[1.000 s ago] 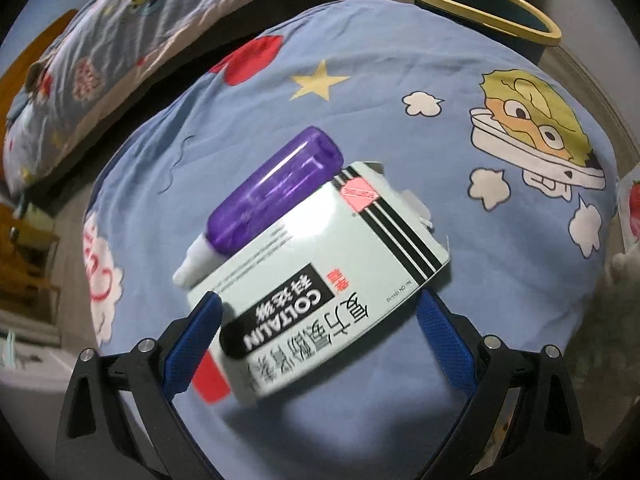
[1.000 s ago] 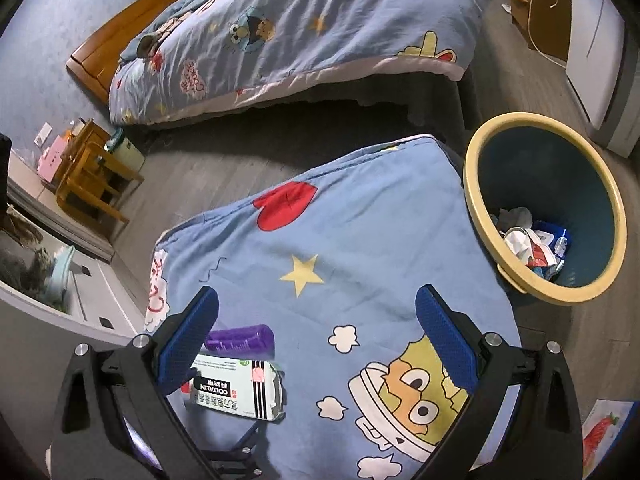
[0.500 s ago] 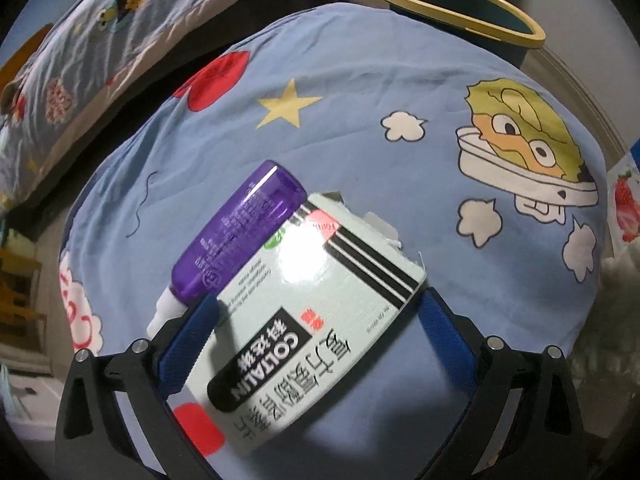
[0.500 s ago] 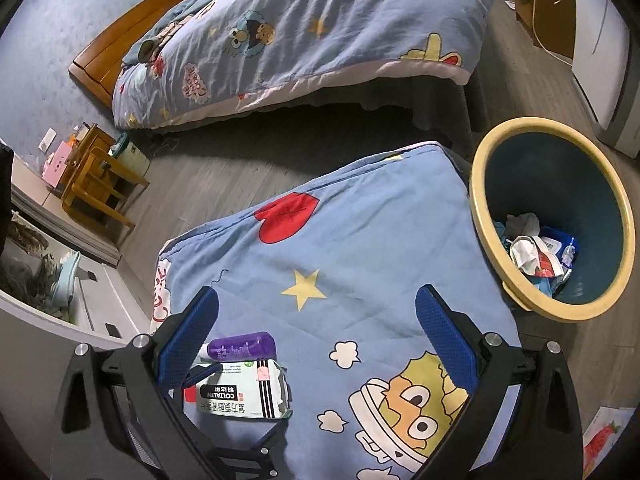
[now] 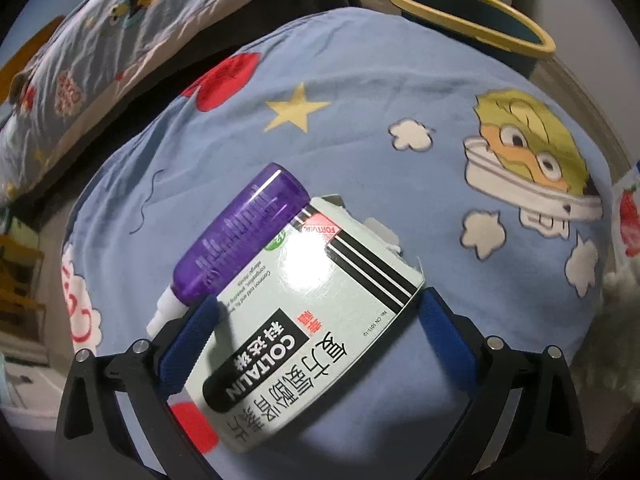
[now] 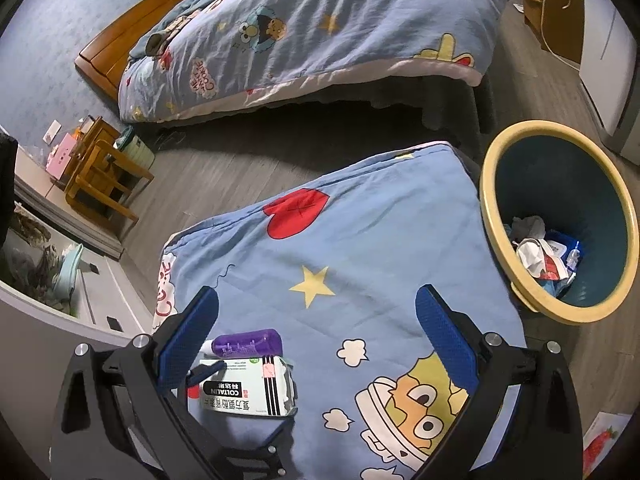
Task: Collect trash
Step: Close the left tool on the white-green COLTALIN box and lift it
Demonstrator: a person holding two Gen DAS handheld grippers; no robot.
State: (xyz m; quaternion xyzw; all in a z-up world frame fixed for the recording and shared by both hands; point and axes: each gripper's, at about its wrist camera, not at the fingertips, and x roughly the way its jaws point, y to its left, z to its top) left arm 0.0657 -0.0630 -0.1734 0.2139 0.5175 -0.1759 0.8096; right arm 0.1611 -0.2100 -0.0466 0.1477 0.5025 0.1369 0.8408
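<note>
A white medicine box marked COLTALIN lies flat on the blue cartoon blanket, with a purple bottle lying against its far left side. My left gripper is open and low over the blanket, its blue fingers on either side of the box. My right gripper is open and empty, held high above the blanket. In the right wrist view the box and bottle lie lower left, with the left gripper's fingertip at the box.
A blue bin with a yellow rim stands on the floor off the blanket's right edge, with trash inside; it shows at the top of the left wrist view. A second bed lies beyond. Wooden chairs stand at the left.
My left gripper has moved forward and down, so the box now sits deeper between its open fingers. The right gripper has drifted slightly; the bin sits a little lower in its view.
</note>
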